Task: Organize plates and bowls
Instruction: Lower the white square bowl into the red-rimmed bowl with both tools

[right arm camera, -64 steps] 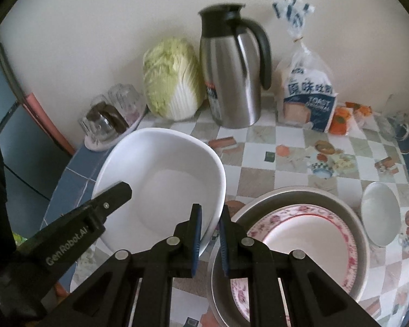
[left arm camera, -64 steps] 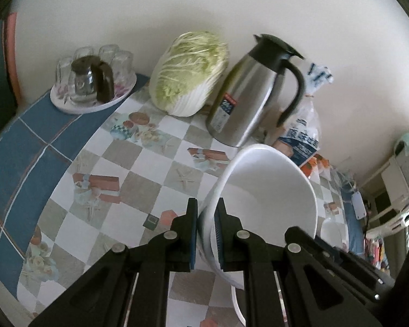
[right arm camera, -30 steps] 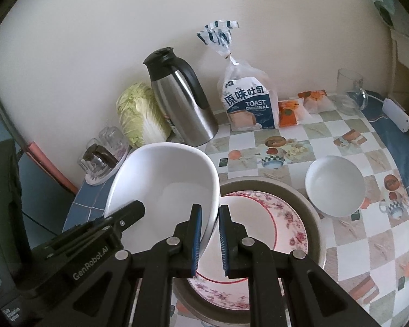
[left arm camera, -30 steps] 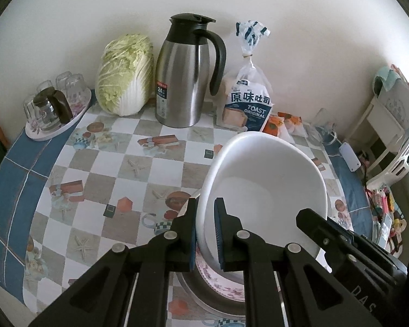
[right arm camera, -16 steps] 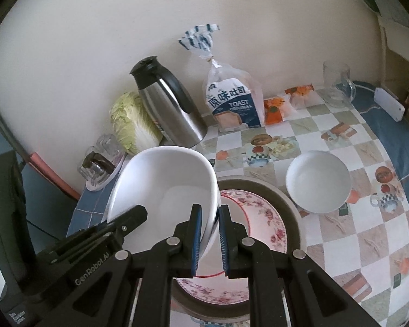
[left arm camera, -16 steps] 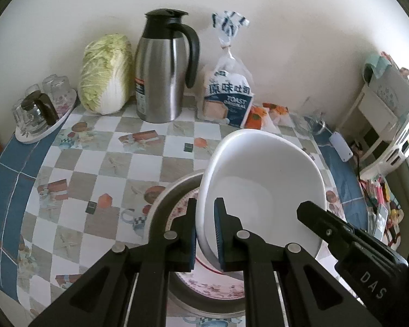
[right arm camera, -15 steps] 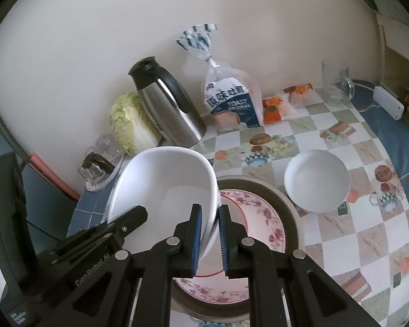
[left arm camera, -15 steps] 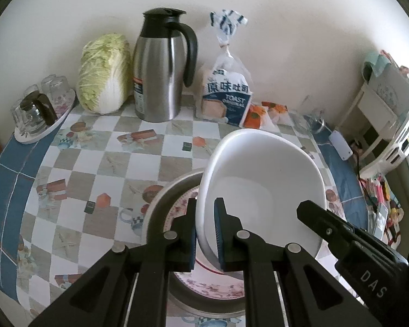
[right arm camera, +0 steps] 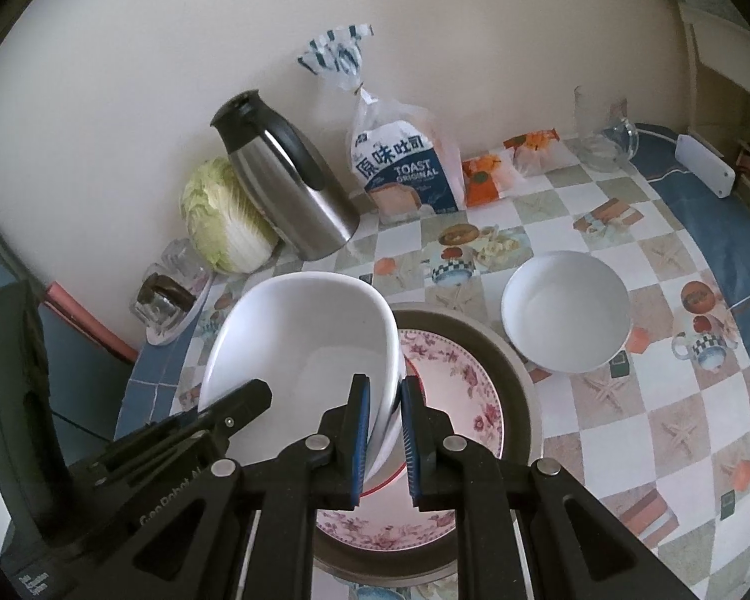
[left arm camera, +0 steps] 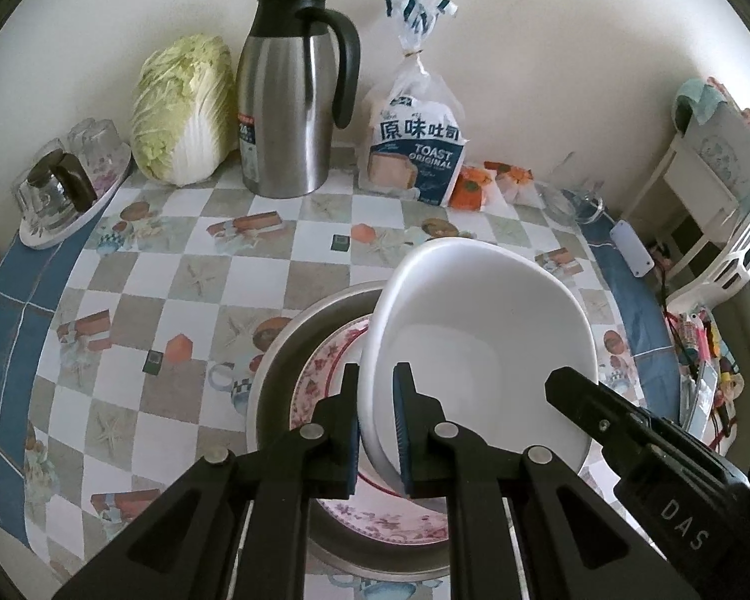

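Both sets of fingers are clenched on opposite rims of one large white bowl: the left gripper (left arm camera: 376, 420) pinches its left edge and the right gripper (right arm camera: 385, 430) its right edge, so the large white bowl (left arm camera: 480, 350) hangs tilted between them. Directly beneath the fingers lie a floral plate (right arm camera: 465, 400) nested in a grey metal basin (right arm camera: 522, 395) on the tabletop (left arm camera: 140, 300). Judging by this, stacking is partly done: the held bowl is not yet set down, and a small white bowl (right arm camera: 565, 312) beyond and right of the right fingers is unstacked.

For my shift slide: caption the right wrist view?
Both grippers clamp a big white bowl above the floral plate.
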### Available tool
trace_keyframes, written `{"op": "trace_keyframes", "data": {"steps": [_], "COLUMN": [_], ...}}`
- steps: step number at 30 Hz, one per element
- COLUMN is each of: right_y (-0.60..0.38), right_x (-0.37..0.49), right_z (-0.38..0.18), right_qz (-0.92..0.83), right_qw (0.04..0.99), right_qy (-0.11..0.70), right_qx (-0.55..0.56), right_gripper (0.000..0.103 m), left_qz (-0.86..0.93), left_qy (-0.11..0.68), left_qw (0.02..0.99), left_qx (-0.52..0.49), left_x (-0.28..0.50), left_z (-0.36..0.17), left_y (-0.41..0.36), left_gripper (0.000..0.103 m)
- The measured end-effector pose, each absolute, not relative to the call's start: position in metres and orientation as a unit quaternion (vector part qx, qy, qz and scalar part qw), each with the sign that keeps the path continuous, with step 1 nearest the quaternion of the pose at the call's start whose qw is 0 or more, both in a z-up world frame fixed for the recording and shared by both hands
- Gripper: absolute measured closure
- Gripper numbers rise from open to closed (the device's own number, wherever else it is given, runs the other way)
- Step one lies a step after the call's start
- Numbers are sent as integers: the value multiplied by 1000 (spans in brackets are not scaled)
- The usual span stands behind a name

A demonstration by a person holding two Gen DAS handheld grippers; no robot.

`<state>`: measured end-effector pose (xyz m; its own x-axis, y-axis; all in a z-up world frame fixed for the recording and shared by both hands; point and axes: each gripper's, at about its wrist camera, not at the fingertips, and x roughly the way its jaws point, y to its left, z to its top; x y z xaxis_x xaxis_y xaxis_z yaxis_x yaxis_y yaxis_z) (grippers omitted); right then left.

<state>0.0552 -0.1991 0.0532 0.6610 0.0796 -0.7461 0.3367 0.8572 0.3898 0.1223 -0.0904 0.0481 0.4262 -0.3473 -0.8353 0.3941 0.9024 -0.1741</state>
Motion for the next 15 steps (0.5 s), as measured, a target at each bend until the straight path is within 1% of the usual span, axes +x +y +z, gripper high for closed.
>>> {"op": "trace_keyframes", "data": {"steps": [15], "right_y": [-197], "right_x": [63], "right_z": [41], "right_qz": [-74], "right_qw": [864], "right_qy": [428], "right_qx": [255], "right_gripper": [88], "left_qz": [-209], "left_qy": [514], "left_qw": [831], "left_qx": [37], "left_x": [127], "left_z": [33], "left_y": [-93], "left_gripper": [91]}}
